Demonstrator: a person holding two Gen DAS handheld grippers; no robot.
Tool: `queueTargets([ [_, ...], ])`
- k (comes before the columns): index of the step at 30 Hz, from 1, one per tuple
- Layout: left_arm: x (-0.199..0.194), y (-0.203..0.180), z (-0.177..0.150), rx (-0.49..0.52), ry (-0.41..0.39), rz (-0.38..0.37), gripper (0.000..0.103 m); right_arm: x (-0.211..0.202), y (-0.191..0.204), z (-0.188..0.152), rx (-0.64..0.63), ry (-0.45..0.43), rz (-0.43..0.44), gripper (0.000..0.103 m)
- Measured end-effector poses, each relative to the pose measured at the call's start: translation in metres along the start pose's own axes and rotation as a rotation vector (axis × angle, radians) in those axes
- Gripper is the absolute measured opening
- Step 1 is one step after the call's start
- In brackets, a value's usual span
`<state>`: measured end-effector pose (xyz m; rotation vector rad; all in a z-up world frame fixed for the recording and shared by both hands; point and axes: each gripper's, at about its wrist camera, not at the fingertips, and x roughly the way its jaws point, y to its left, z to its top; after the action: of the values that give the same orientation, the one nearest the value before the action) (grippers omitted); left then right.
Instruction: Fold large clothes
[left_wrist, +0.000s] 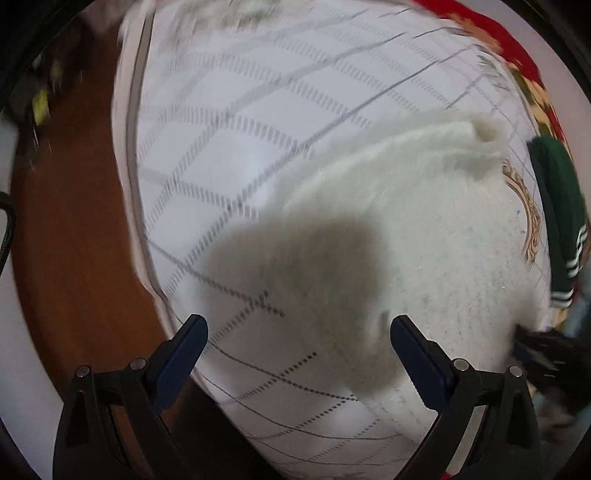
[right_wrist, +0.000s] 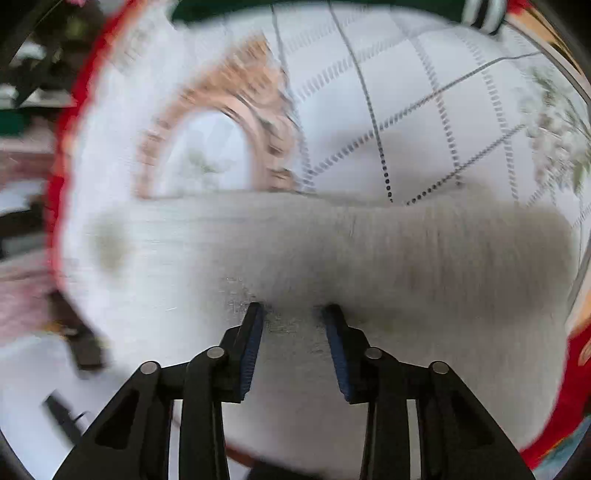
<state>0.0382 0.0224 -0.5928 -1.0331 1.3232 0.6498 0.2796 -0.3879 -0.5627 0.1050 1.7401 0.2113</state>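
A fluffy white knitted garment (left_wrist: 424, 236) lies spread on a white bedsheet with a grey grid pattern (left_wrist: 240, 122). My left gripper (left_wrist: 299, 328) is wide open and empty above the garment's left edge, casting a dark shadow on it. In the right wrist view the garment (right_wrist: 369, 251) fills the lower half, blurred by motion. My right gripper (right_wrist: 293, 314) is open, its jaws partly apart, with the fingertips at the garment's surface; nothing is clamped between them.
A dark green garment with white stripes (left_wrist: 557, 214) lies at the bed's right side. A red patterned blanket (left_wrist: 509, 44) borders the sheet. Brown wooden floor (left_wrist: 74, 240) lies left of the bed. The sheet has an orange ornamental print (right_wrist: 236, 96).
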Motion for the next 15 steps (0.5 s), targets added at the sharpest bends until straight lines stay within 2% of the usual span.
queueTargets([
  [1,0.006,0.003,0.002,-0.03,0.015,-0.043,0.101,0.013,-0.003,0.006,0.0,-0.005,0.005,0.035],
  [3,0.016,0.005,0.009,-0.088,0.008,-0.116,0.101,0.005,0.006,0.008,-0.008,0.006,-0.031,0.038],
  [5,0.022,-0.001,0.016,-0.1,-0.011,-0.127,0.099,-0.008,0.015,0.004,-0.062,0.021,-0.063,0.039],
  [7,0.024,-0.013,0.025,-0.089,-0.069,-0.125,0.094,-0.017,0.012,-0.005,-0.079,0.016,-0.045,0.04],
  [8,0.024,-0.019,0.028,-0.082,-0.098,-0.095,0.083,-0.022,0.009,-0.011,-0.081,0.016,-0.03,0.04],
  [10,0.02,-0.024,0.03,-0.076,-0.17,-0.065,0.056,-0.033,0.002,-0.021,-0.063,0.025,0.016,0.04],
  [11,0.017,-0.024,0.032,-0.066,-0.202,-0.064,0.032,-0.041,-0.005,-0.028,-0.041,0.025,0.049,0.04],
  [12,0.011,-0.023,0.035,-0.049,-0.227,-0.08,0.025,-0.046,-0.008,-0.029,-0.027,0.02,0.065,0.04],
  [15,-0.006,-0.019,0.032,-0.033,-0.266,-0.097,0.018,-0.052,-0.022,-0.048,0.0,0.01,0.067,0.04],
])
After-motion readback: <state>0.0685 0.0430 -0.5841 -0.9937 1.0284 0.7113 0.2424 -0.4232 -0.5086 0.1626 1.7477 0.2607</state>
